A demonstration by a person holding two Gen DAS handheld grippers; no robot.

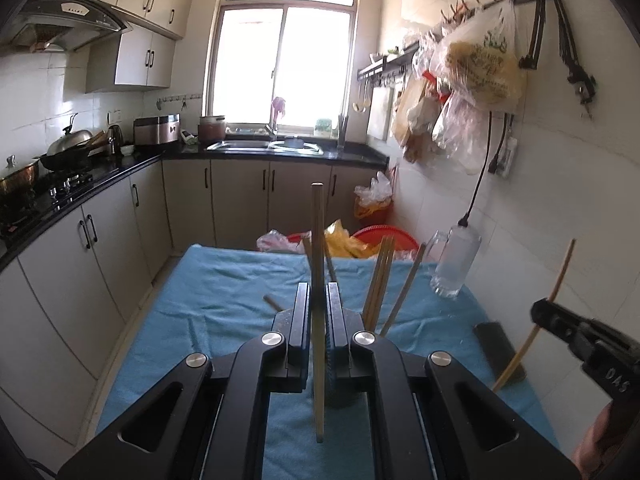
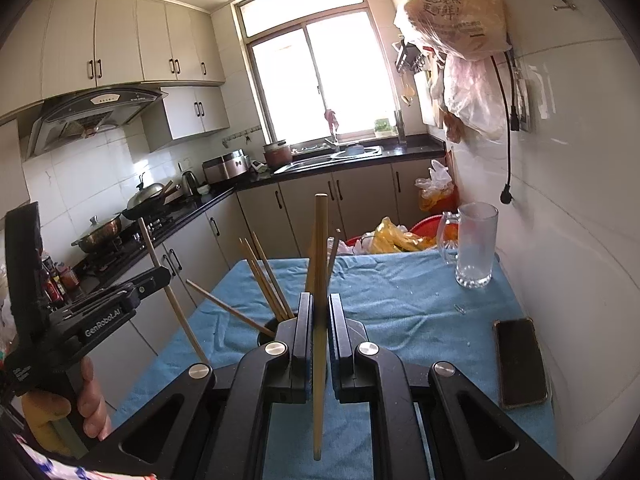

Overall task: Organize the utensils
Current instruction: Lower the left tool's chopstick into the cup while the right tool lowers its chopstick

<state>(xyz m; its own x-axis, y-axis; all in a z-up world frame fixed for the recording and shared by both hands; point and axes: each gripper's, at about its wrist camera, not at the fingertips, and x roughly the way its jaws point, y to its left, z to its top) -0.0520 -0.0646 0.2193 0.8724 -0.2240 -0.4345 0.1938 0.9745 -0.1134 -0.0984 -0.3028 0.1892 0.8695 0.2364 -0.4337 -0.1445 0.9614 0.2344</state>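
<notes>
The left gripper (image 1: pixel 319 312) is pinching one wooden chopstick (image 1: pixel 318 280) between its jaws, holding it nearly upright so that its top is rising above the fingers and its lower end is hanging below them. In the right wrist view the same gripper (image 2: pixel 156 276) is showing at the left edge, with its chopstick (image 2: pixel 168 292) slanting down toward the blue cloth (image 2: pixel 400 300) that is covering the worktop.

The right gripper (image 2: pixel 319 316) is likewise clamping a second chopstick (image 2: pixel 320 272) in its jaws, also close to vertical. From the left wrist view this gripper (image 1: pixel 540 312) is sitting at the right edge, its chopstick (image 1: pixel 536 320) leaning diagonally.

Just beyond both sets of fingers a dark round holder (image 2: pixel 267 330) is standing on the cloth, largely hidden behind the grippers. Several more chopsticks (image 2: pixel 264 280) are sticking out of it, fanning in different directions.

A clear glass mug (image 2: pixel 476 248) is standing near the wall at the far right of the worktop, well apart from the holder. A dark phone (image 2: pixel 520 362) is lying flat on the cloth nearer the right edge.
</notes>
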